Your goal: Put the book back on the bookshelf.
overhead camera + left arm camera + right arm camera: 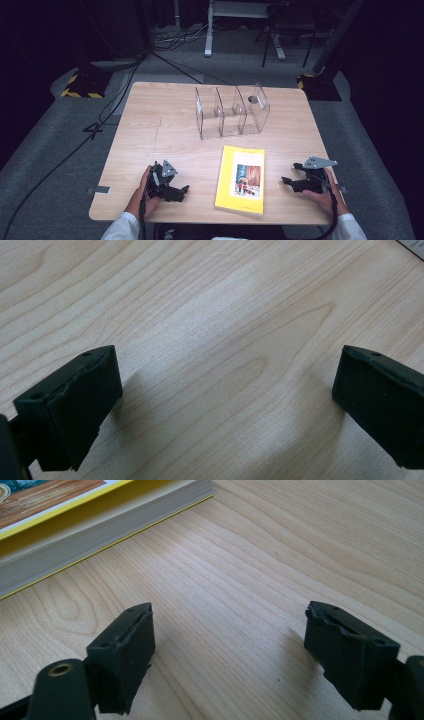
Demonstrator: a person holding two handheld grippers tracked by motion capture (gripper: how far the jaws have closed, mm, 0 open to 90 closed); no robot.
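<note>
A yellow book (241, 178) lies flat near the table's front edge, cover up with a picture on it. My left gripper (184, 191) rests on the table to the book's left, held by a hand, pointing toward the book. In the left gripper view its jaws (227, 405) stand wide apart over bare wood. My right gripper (286, 181) rests to the book's right and points at it. In the right gripper view its open jaws (227, 650) frame bare wood, and the book's page edge (75, 545) lies just beyond them. Neither holds anything.
A clear plastic file rack (231, 111) with three slots stands upright behind the book at the table's middle back. The wooden table (150, 125) ends close behind both hands. Cables and stand feet lie on the grey floor around it.
</note>
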